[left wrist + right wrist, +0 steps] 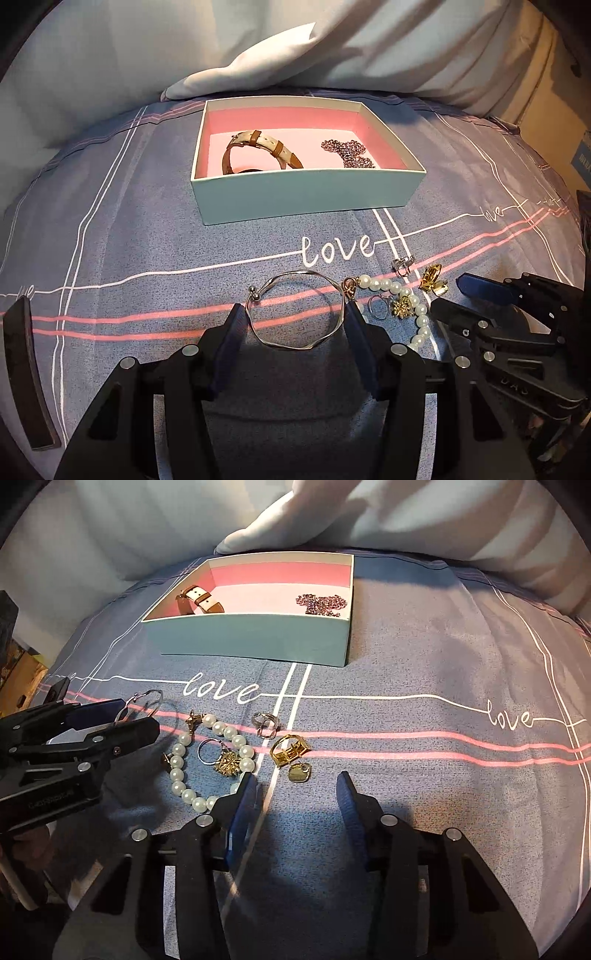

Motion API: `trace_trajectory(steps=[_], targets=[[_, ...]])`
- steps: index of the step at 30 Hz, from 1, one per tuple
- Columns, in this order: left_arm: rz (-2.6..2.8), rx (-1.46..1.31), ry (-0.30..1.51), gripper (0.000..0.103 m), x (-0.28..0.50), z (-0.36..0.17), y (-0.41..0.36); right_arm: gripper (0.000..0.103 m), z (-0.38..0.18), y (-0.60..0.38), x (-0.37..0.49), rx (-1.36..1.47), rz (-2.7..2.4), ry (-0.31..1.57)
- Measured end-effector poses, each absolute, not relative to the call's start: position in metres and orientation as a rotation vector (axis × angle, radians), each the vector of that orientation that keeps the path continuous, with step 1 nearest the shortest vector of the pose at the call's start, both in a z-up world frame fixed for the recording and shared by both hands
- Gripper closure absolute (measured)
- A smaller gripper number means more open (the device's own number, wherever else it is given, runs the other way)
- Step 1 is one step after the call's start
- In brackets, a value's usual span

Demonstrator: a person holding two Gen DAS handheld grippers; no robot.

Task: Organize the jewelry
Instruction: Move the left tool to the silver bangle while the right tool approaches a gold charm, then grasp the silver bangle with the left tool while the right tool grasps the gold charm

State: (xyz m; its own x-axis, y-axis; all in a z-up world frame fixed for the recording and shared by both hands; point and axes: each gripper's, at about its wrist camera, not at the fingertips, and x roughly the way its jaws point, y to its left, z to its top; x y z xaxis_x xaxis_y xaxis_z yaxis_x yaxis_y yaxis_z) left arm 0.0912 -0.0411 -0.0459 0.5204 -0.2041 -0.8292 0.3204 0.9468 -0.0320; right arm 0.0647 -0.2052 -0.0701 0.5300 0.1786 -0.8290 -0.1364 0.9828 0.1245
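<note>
- Holding the silver bangle point(295, 310) across its width with my left gripper point(293, 314), one pad against each side of the hoop, low in the middle of the left wrist view
- The bangle's open end with its ball tip points to the upper left of that frame, away from me, and the hoop seems lifted a little off the blue bedspread point(147, 229)
- The box point(306, 192) sits straight ahead of the bangle, upper middle of the frame, with the watch point(258, 151) on its left and the chain point(347, 153) on its right, so I judge the move is forward and up over the near wall
- My right gripper point(297, 790) stands half spread and empty at the lower middle of its own view
- The heart pendant point(299, 772) and gold ring point(288, 753) lie just beyond its tips, the pearl bracelet point(207, 757) touching beside its left finger
- The left gripper is the one already loaded
</note>
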Motion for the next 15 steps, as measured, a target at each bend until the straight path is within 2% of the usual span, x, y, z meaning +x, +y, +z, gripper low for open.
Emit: trace_trajectory(steps=[4,6,8,11,15], targets=[[-0.330,0.120,0.981,0.049,0.0894,-0.0453,-0.0415,0.063,-0.0734,-0.2027,0.0649,0.004,0.191,0.994],[-0.330,0.124,0.981,0.049,0.0891,-0.0448,-0.0430,0.073,-0.0752,-0.1991,0.0641,-0.049,0.192,0.978],[-0.332,0.122,0.983,0.049,0.0891,-0.0444,-0.0444,0.088,-0.0756,-0.1988,0.0639,-0.081,0.189,0.963],[-0.335,0.122,0.980,0.049,0.0878,-0.0425,-0.0464,0.099,-0.0750,-0.2022,0.0622,-0.082,0.193,0.950],[-0.333,0.121,0.977,0.049,0.0860,-0.0406,-0.0453,0.100,-0.0710,-0.2079,0.0570,-0.052,0.195,0.945]])
